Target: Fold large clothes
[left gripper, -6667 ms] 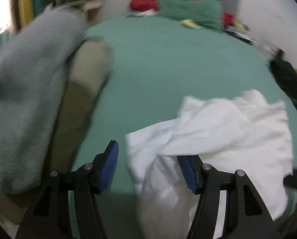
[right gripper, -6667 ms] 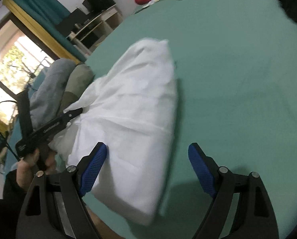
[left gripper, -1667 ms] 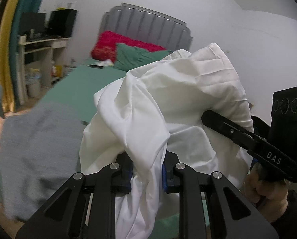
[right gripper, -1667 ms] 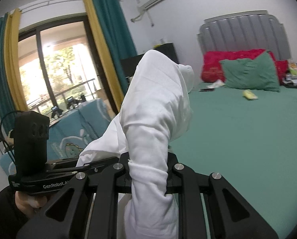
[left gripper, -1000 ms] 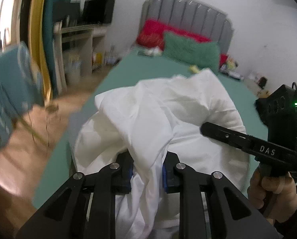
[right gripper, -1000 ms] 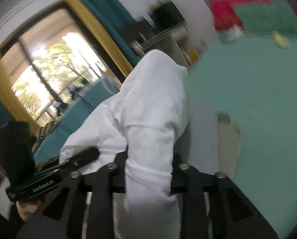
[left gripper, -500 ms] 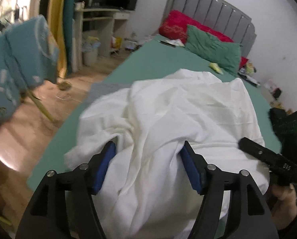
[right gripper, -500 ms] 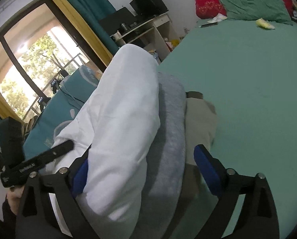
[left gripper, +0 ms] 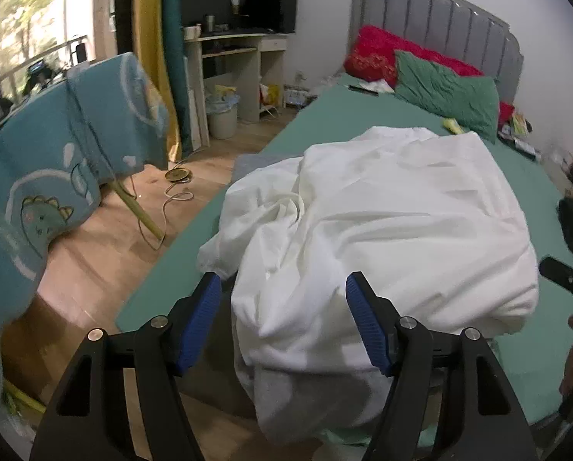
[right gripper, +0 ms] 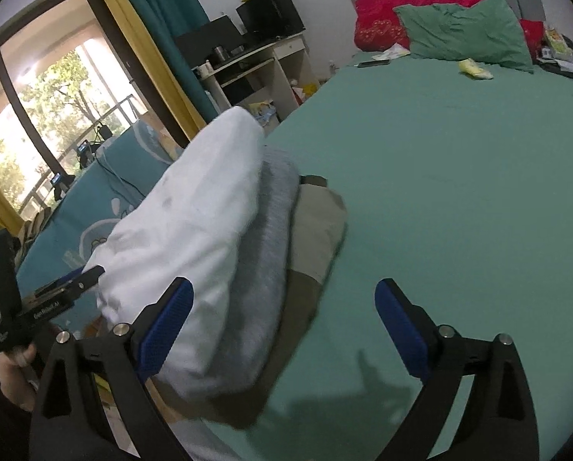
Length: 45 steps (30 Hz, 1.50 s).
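A folded white garment (left gripper: 382,226) lies on top of a stack at the near left corner of the green bed (left gripper: 347,115). In the right wrist view the white garment (right gripper: 194,238) rests on a grey folded piece (right gripper: 271,238), which rests on an olive-beige one (right gripper: 317,230). My left gripper (left gripper: 284,322) is open, its blue pads either side of the white garment's near edge. My right gripper (right gripper: 282,330) is open and empty, over the stack's right side and the bed sheet (right gripper: 459,192).
A green pillow (right gripper: 463,34) and a red pillow (right gripper: 378,23) lie at the headboard, with small items around them. A blue dinosaur-print cloth (left gripper: 55,153) hangs at the left over the wooden floor (left gripper: 105,253). A desk (left gripper: 240,65) stands by the curtains.
Both grippers held the white garment in the air, carried it to the stack and set it down. Both have opened and let go; the right one has drawn back to the right.
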Available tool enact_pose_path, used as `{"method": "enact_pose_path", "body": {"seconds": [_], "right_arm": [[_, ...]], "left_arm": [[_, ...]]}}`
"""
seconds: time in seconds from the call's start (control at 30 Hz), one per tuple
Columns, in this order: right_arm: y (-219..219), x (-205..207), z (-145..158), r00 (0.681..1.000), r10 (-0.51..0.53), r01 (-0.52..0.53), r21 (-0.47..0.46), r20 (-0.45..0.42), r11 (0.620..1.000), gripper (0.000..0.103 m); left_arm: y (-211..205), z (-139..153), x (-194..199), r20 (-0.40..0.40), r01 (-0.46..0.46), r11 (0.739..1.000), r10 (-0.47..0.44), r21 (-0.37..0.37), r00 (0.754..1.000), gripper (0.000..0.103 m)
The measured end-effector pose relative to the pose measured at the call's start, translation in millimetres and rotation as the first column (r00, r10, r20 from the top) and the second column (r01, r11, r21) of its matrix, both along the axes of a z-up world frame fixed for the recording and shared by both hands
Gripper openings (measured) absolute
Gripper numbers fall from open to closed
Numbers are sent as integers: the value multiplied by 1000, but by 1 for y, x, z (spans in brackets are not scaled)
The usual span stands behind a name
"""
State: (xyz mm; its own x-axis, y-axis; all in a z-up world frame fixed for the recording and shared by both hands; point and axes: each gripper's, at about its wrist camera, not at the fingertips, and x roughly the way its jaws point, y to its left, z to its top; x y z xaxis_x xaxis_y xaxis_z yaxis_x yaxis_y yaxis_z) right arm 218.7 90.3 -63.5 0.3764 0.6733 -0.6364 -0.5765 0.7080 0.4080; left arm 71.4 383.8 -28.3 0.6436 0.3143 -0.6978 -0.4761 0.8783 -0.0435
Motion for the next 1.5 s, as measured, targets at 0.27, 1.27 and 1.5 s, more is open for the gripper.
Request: {"method": "enact_pose_path", "body": {"seconds": [0.27,1.27,1.5], "right_arm": [[-49,-8,-1,1000,-23,23,-36,-20,999,95],[-287,-70,50,950,-281,299,-138,135,944,95],[-322,-92,83,923,-319,349,-122,214,929,95]], "left_arm": [[-46,25,-37,145,-17,1000,16,6,989,71],[-276,58,-26,225,255,966,-237,-53,945,71],[-315,87,-32,247,266,964,-263,23,933,71]]}}
